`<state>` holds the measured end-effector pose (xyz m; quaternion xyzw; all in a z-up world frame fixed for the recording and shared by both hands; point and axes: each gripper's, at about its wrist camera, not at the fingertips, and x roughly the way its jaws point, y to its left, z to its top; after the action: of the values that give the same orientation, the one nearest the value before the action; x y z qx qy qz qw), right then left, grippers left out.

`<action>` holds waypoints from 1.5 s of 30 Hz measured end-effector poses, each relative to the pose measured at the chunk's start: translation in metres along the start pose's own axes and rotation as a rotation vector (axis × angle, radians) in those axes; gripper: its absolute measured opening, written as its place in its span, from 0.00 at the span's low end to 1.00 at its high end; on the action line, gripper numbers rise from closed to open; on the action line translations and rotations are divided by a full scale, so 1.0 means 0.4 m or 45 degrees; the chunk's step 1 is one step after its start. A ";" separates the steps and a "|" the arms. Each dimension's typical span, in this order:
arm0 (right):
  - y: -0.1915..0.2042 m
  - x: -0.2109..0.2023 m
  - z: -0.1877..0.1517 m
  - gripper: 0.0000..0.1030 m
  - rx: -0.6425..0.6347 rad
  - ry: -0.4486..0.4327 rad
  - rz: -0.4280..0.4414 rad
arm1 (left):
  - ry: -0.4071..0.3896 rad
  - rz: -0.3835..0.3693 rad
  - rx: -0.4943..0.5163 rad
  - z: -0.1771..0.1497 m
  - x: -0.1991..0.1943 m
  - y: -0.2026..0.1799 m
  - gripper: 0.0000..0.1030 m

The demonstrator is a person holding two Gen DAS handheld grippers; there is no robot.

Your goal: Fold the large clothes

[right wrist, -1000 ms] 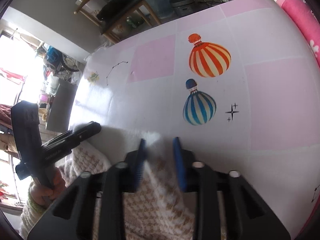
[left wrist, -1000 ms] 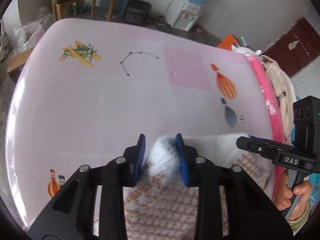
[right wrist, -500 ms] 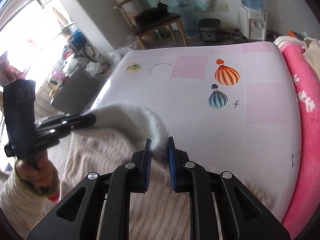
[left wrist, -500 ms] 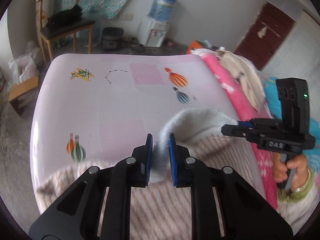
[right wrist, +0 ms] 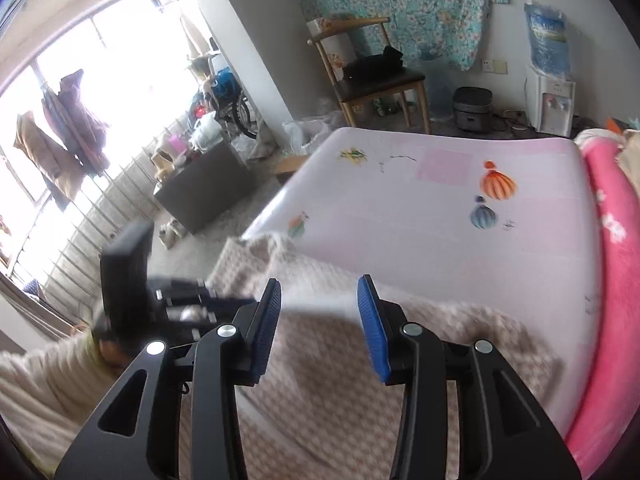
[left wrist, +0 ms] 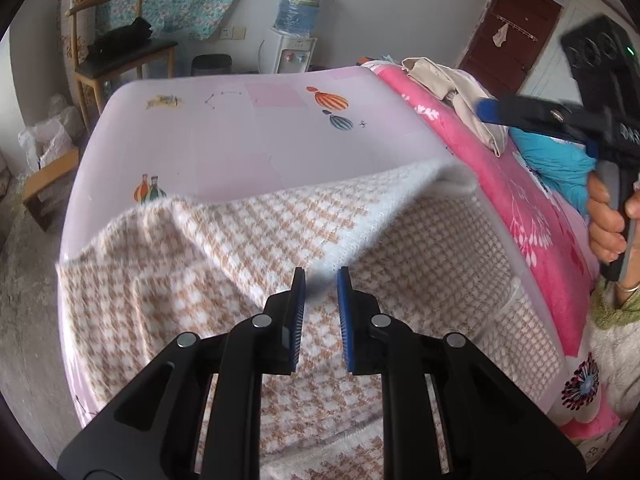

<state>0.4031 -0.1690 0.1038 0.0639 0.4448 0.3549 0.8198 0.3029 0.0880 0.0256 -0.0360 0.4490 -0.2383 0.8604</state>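
A large fluffy white garment with a tan houndstooth pattern [left wrist: 248, 240] lies on the near part of the pale pink table [left wrist: 240, 144], its top edge folded toward me. My left gripper [left wrist: 320, 276] hovers just above the fold, jaws parted and empty. My right gripper [right wrist: 318, 292] is open and empty above the same garment [right wrist: 360, 400]. The right gripper also shows at the right of the left wrist view [left wrist: 486, 110], raised over the pink bedding. The left gripper shows blurred at the left of the right wrist view [right wrist: 224, 300].
Pink flowered bedding [left wrist: 532, 216] with a beige cloth [left wrist: 448, 84] and a teal item [left wrist: 556, 160] lies along the table's right side. A wooden chair [left wrist: 116, 52], a water dispenser [left wrist: 294, 36] and a rice cooker [right wrist: 472, 112] stand beyond the far edge.
Both grippers pulled the garment's edge back toward me, then opened and let it go. The fold now rests on the garment. Both grippers have lifted away.
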 end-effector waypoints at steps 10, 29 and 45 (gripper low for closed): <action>-0.072 0.217 -0.189 0.36 0.175 0.298 -0.013 | -0.076 -0.021 -0.106 -0.062 -0.116 0.066 0.17; -0.128 0.165 -0.149 0.33 0.041 0.250 -0.289 | 0.116 0.056 -0.090 -0.022 0.081 0.074 0.18; 0.037 0.198 -0.017 0.29 -0.122 0.118 -0.098 | 0.079 0.059 -0.088 -0.039 0.080 0.071 0.18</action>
<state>0.4182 -0.1089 0.0518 -0.0091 0.4667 0.3466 0.8136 0.3171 0.1014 -0.0157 -0.0477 0.4842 -0.2038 0.8496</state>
